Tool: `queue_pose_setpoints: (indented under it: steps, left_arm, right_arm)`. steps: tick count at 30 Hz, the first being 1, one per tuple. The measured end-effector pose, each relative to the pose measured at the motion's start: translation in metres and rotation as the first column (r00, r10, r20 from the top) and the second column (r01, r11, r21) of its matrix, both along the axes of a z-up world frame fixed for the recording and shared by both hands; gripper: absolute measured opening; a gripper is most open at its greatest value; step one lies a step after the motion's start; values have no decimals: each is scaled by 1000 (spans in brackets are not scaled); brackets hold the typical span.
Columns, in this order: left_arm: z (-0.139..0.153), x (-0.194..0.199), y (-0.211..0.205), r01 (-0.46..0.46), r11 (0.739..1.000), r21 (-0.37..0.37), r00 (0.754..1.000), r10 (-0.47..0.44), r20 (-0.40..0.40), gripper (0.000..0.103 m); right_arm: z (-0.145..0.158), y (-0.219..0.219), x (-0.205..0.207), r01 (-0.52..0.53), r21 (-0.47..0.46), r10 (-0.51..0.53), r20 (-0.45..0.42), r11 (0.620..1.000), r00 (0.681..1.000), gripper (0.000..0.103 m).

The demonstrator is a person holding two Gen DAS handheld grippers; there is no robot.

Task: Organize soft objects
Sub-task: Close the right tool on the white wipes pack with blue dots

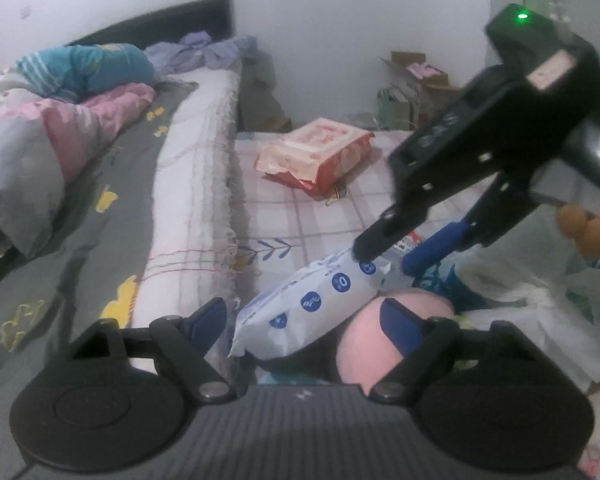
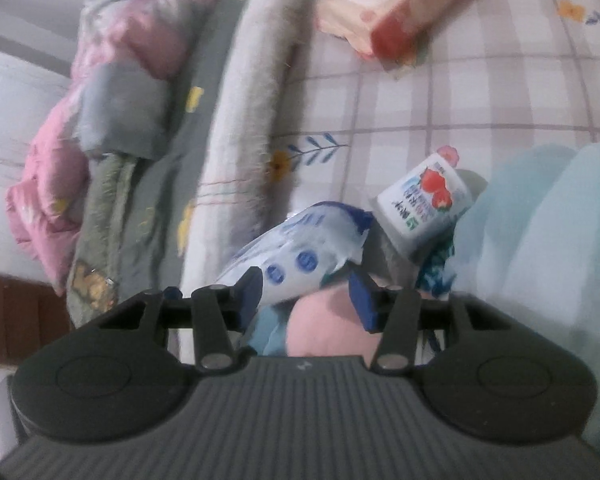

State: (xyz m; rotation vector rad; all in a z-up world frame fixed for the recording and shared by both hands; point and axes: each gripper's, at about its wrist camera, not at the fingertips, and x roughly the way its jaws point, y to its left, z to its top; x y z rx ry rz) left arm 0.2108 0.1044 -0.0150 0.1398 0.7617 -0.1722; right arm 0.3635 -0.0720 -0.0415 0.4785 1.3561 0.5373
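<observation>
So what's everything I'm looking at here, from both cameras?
wipes pack: one, white with blue dots, leaning on the pink lump beside the mattress edge
pink soft lump: one, pink, under the wipes pack
small pack: one, white with red fruit print, just past the wipes pack
red pack: one, red and cream, farther off on the checked sheet
checked sheet: one, white with lilac lines, low surface
grey sheet: one, grey with yellow figures, on the bed
quilt: one, pink and grey, bunched on the bed
cardboard boxes: a few, brown, by the far wall
left gripper: one, black with blue pads, jaws open around the wipes pack
right gripper: one, same colours, jaws at the pack's far end
</observation>
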Motion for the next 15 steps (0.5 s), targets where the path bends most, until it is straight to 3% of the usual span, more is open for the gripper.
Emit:
queue_pose_setpoints:
  steps: [6,15]
  left_arm:
    - [-11,22,4,17,1000,-20,998,-18,-55,77]
    - [-15,54,8,5,1000,12,996,-4,-89,77]
  right_arm:
    - [-24,17,21,-9,8,9,-78,1000,997,51]
    - [-18,30,42,2,83,2,-53,997,999,53]
